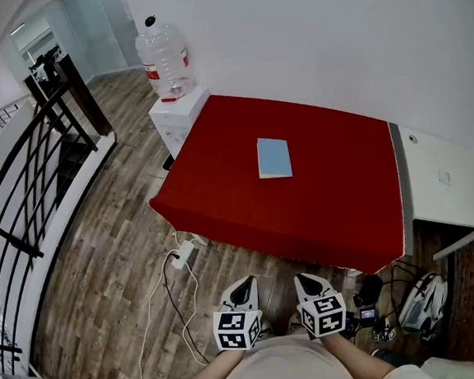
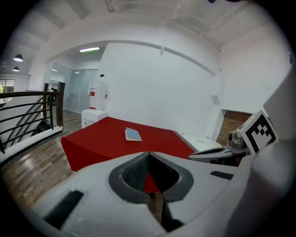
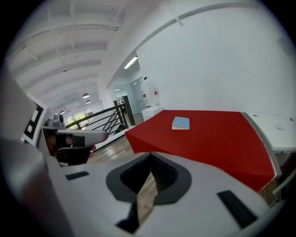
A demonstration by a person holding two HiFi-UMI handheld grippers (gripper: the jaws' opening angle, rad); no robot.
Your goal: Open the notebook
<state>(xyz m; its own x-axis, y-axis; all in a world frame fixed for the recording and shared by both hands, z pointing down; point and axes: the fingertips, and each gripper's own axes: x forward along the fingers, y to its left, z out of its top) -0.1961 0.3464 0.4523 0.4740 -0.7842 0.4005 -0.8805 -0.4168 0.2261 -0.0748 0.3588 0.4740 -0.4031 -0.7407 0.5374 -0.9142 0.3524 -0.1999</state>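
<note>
A closed light-blue notebook (image 1: 274, 157) lies flat near the middle of the red-covered table (image 1: 336, 192). Both grippers hang side by side over the wooden floor, well short of the table's near edge, close to the person's body. My left gripper (image 1: 244, 285) is shut, tips together, nothing in it. My right gripper (image 1: 308, 280) is also shut and holds nothing. In the left gripper view the notebook (image 2: 133, 134) sits far beyond the touching tips (image 2: 148, 154), with the right gripper (image 2: 217, 152) alongside. From the right gripper view the notebook (image 3: 181, 123) lies far past its tips (image 3: 150, 155).
A big water bottle (image 1: 164, 60) stands on a white cabinet (image 1: 177, 115) at the table's far left corner. A white side table (image 1: 446, 178) adjoins the right end. A black railing (image 1: 29, 170) runs along the left. Cables (image 1: 174, 272) and bags (image 1: 420, 305) lie on the floor.
</note>
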